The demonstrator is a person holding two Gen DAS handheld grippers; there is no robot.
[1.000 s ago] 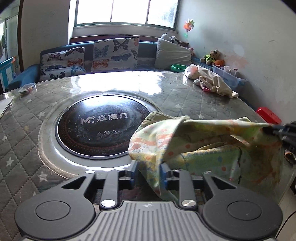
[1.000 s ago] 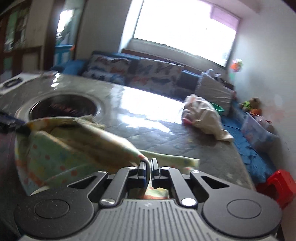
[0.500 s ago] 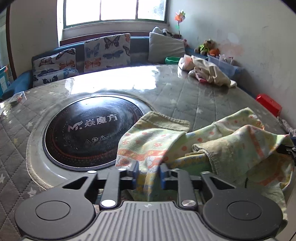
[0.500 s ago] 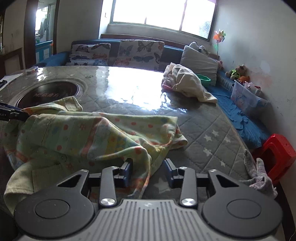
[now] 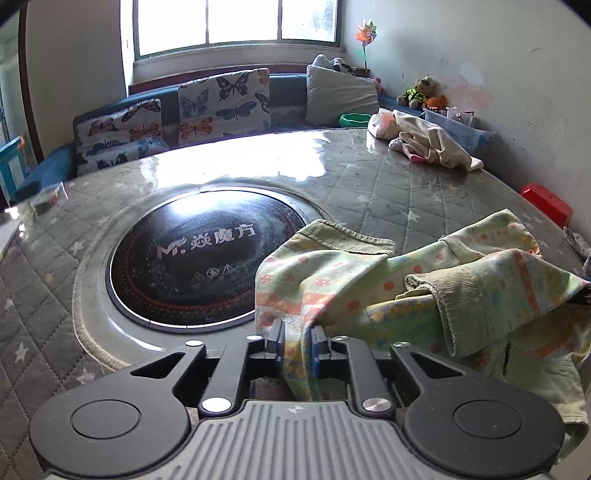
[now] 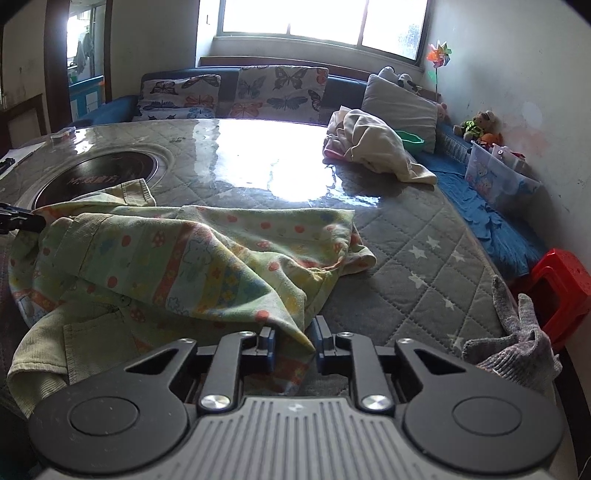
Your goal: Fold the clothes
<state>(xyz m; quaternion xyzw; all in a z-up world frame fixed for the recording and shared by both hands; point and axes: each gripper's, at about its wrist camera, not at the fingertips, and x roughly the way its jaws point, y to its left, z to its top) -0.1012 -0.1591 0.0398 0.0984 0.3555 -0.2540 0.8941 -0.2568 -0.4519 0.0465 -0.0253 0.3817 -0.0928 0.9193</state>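
Covering the quilted table (image 6: 413,236), a glossy sheet reflects the window (image 5: 236,22).

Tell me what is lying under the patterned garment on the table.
The patterned garment rests on the quilted table and overlaps the black round cooktop edge. Anything beneath its folds is hidden.

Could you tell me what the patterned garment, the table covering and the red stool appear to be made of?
The patterned garment looks like soft matte cotton knit: limp folds and a ribbed cuff. The table covering seems quilted star-print fabric under a clear glossy sheet, likely plastic, judging by window glare over stitching. The red stool appears to be moulded plastic, evenly coloured and smooth.
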